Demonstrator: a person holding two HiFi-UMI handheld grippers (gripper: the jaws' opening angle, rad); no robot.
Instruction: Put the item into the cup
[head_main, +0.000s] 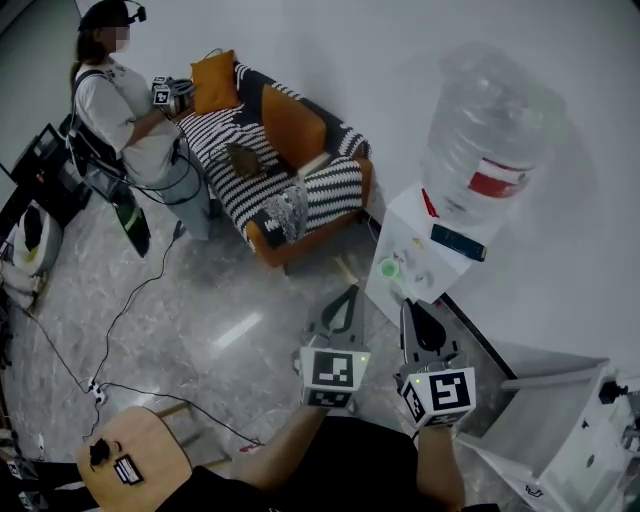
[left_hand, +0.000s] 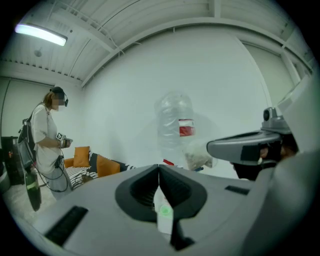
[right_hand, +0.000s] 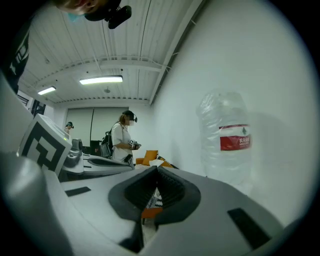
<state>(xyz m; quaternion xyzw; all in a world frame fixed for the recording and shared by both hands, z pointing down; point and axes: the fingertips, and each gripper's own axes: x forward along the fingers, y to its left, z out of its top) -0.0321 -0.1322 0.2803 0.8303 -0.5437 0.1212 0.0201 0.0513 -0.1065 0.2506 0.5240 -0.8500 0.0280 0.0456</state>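
A small green cup stands on the front ledge of the white water dispenser; in the left gripper view the cup shows just below the jaws. My left gripper is shut with nothing in it and points at the dispenser from a little way off. Beside it my right gripper is also shut and empty. A crumpled pale thing shows past the right gripper's tip; I cannot tell what it is.
A large clear water bottle tops the dispenser. A striped sofa with orange cushions stands behind, with a person holding grippers beside it. Cables cross the floor. A round wooden stool is at lower left, a white rack at right.
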